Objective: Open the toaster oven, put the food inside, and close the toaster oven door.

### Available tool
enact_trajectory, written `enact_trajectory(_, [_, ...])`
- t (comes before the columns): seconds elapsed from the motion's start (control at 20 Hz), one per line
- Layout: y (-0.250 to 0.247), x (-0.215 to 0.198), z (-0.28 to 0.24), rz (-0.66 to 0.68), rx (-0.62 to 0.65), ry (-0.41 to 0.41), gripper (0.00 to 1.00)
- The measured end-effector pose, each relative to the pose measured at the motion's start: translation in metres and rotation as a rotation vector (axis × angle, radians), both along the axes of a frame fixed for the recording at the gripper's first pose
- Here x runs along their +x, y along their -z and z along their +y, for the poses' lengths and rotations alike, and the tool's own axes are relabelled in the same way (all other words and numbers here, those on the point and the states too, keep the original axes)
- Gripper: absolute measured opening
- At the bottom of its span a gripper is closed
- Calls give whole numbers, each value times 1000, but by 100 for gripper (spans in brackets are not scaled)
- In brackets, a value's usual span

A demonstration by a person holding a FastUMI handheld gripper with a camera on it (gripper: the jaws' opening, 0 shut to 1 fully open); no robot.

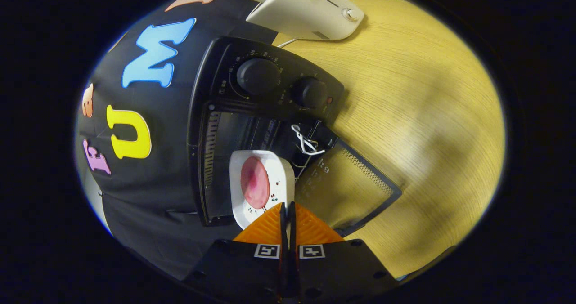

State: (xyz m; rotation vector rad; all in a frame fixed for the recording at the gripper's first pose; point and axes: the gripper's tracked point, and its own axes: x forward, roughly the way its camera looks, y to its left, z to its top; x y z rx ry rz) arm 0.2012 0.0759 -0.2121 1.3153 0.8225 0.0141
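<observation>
Your view is rolled sideways, so the pale wood-grain table (418,115) fills the right half of the frame and the black cloth wall takes the left. Near the centre sits the toaster oven (225,115), a glossy black box with rounded corners, two round matte knobs (258,76) on its control panel and a small red lamp beside them. Its door (346,187) is swung open and lies flat toward the lower right, a dark frame around glass with a dotted mesh border that lets the wood grain show through. A white wire loop (306,143) hangs at the hinge area between panel and door. At the top centre of the frame is a white, smooth-shelled pop-up toaster (306,11) with a slider and a chrome knob, a slice of bread poking out of its far end. Your gripper (288,212) sits at the bottom centre with its ribbed fingers closed nearly together, pinching the near rim of a white square plate (281,173) with rounded corners and small printed marks. The plate stands just ahead of the fingertips, at the oven's open mouth, with ribbed cavity wall behind it. On it lies the food (255,181), a round, flat, pinkish-red slice with a darker centre.
</observation>
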Motion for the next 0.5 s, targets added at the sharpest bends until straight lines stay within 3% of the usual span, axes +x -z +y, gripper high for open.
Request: enact_trajectory(0.5, [5, 57, 11, 1, 49, 164, 2])
